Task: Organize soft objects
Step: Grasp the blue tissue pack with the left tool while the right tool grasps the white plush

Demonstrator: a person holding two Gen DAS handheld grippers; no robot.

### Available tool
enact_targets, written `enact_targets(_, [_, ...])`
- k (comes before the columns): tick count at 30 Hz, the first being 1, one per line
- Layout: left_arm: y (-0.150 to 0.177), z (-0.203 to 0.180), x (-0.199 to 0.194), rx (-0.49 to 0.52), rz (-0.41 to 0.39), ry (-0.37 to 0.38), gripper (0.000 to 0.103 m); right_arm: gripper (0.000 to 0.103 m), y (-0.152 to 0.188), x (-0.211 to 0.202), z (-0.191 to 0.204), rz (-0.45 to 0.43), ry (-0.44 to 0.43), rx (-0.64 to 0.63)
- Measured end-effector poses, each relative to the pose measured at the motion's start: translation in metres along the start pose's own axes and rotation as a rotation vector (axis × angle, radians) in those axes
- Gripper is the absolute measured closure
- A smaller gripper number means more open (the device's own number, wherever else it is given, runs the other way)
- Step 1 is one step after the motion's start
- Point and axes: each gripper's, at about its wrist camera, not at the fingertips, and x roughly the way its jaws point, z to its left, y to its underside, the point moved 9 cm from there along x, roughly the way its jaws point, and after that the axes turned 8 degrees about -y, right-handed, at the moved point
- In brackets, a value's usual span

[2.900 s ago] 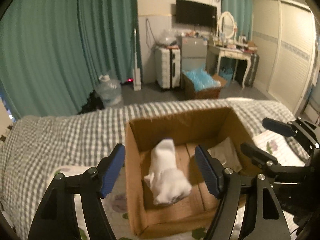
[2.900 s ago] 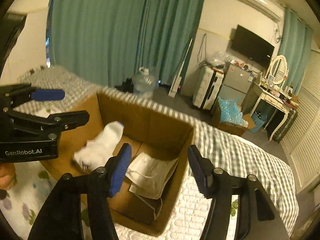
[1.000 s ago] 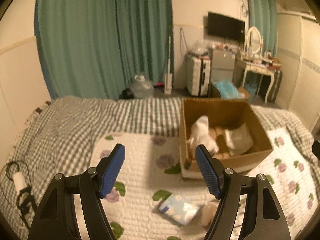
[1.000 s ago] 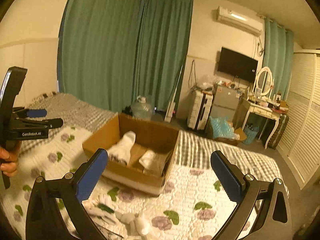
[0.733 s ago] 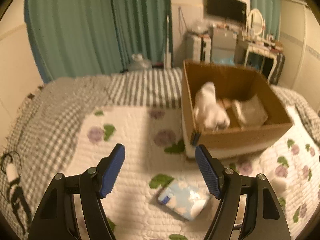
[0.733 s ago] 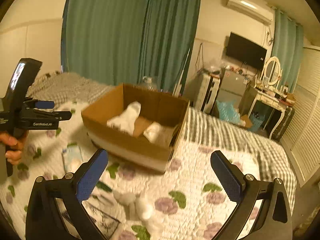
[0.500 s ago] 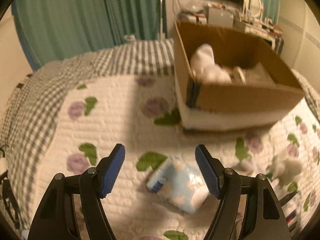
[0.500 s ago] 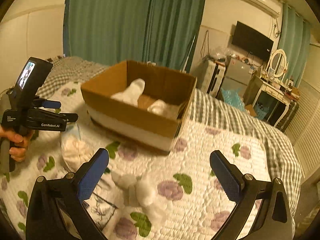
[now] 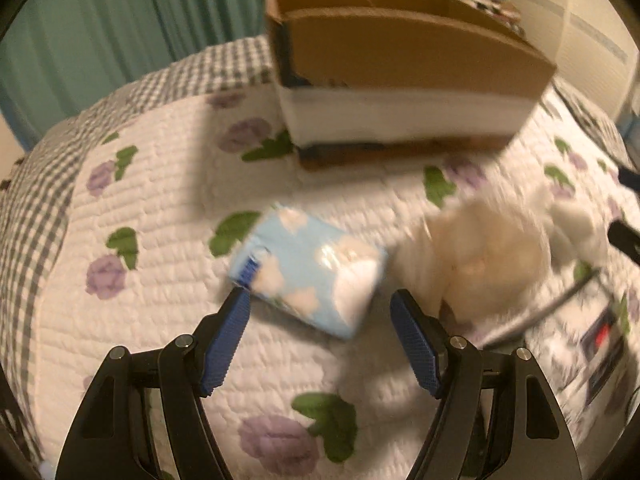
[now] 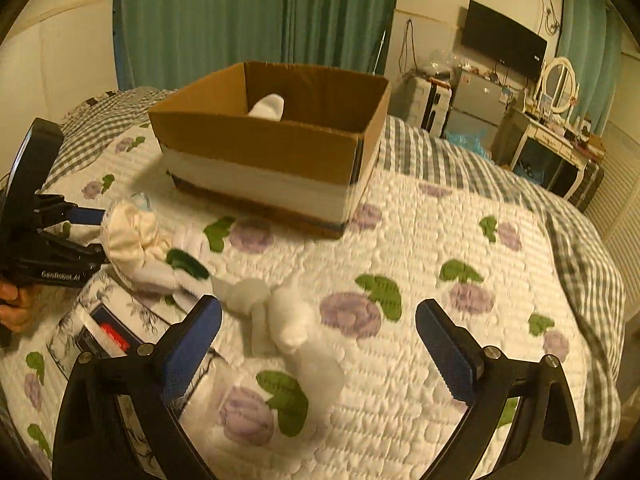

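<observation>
A light-blue tissue pack (image 9: 308, 270) lies on the floral quilt just ahead of my open left gripper (image 9: 320, 340), close to its fingertips. A cream cloth bundle (image 9: 476, 256) sits right of it, also in the right wrist view (image 10: 134, 236). My open right gripper (image 10: 318, 344) hovers over white socks (image 10: 288, 320). The cardboard box (image 10: 272, 156) stands beyond, with a white sock (image 10: 267, 106) poking up inside; it also shows in the left wrist view (image 9: 400, 68). The left gripper (image 10: 76, 236) appears at the left of the right wrist view.
A printed flat package (image 10: 104, 332) lies on the quilt at the front left. The bed's checked cover (image 10: 576, 240) falls away at the right. Green curtains (image 10: 240, 20), a TV (image 10: 502, 42) and a dresser (image 10: 552, 148) stand beyond the bed.
Both grippers have come down from over the box toward the quilt. The left now sits close to the tissue pack, the right over the loose socks. Both stayed open.
</observation>
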Motion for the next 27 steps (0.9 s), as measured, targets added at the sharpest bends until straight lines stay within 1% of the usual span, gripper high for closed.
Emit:
enact_targets(4, [0.006, -0.004, 0.007, 0.036, 0.009, -0.026, 0.030, 0.005, 0.011, 0.007, -0.001, 0.028, 0.004, 0.010])
enact_targets(8, [-0.002, 0.003, 0.019, 0.018, 0.011, -0.033, 0.030, 0.005, 0.017, 0.016, -0.006, 0.051, 0.014, 0.022])
enact_targets(11, [-0.011, 0.007, 0.026, 0.030, -0.001, -0.042, 0.029, 0.008, 0.018, 0.024, -0.010, 0.059, 0.015, 0.030])
enact_targets(14, [-0.018, 0.005, 0.029, 0.062, -0.027, -0.049, 0.029, 0.015, 0.018, 0.031, -0.014, 0.073, 0.015, 0.040])
enact_targets(16, [-0.022, 0.003, 0.031, 0.078, -0.040, -0.041, 0.029, 0.022, 0.019, 0.037, -0.014, 0.091, 0.005, 0.044])
enact_targets(19, [-0.029, 0.007, 0.037, 0.067, -0.049, -0.023, 0.029, 0.026, 0.021, 0.043, -0.015, 0.102, -0.015, 0.061])
enact_targets(20, [-0.030, 0.007, 0.037, 0.063, -0.055, -0.020, 0.032, 0.027, 0.021, 0.044, -0.015, 0.103, -0.022, 0.066])
enact_targets(21, [-0.030, 0.007, 0.037, 0.060, -0.056, -0.017, 0.034, 0.031, 0.022, 0.044, -0.015, 0.104, -0.026, 0.071])
enact_targets(22, [-0.030, 0.008, 0.037, 0.053, -0.059, -0.012, 0.043, 0.039, 0.022, 0.045, -0.015, 0.106, -0.031, 0.075])
enact_targets(23, [-0.031, 0.007, 0.036, 0.047, -0.062, -0.008, 0.049, 0.044, 0.023, 0.046, -0.014, 0.111, -0.042, 0.080])
enact_targets(25, [-0.031, 0.007, 0.035, 0.045, -0.067, -0.006, 0.056, 0.063, 0.024, 0.046, -0.009, 0.119, -0.067, 0.082])
enact_targets(26, [-0.032, 0.006, 0.034, 0.044, -0.072, -0.010, 0.064, 0.068, 0.024, 0.046, -0.007, 0.121, -0.075, 0.080])
enact_targets(27, [-0.032, 0.007, 0.032, 0.038, -0.076, -0.005, 0.065, 0.077, 0.023, 0.046, -0.003, 0.123, -0.085, 0.076])
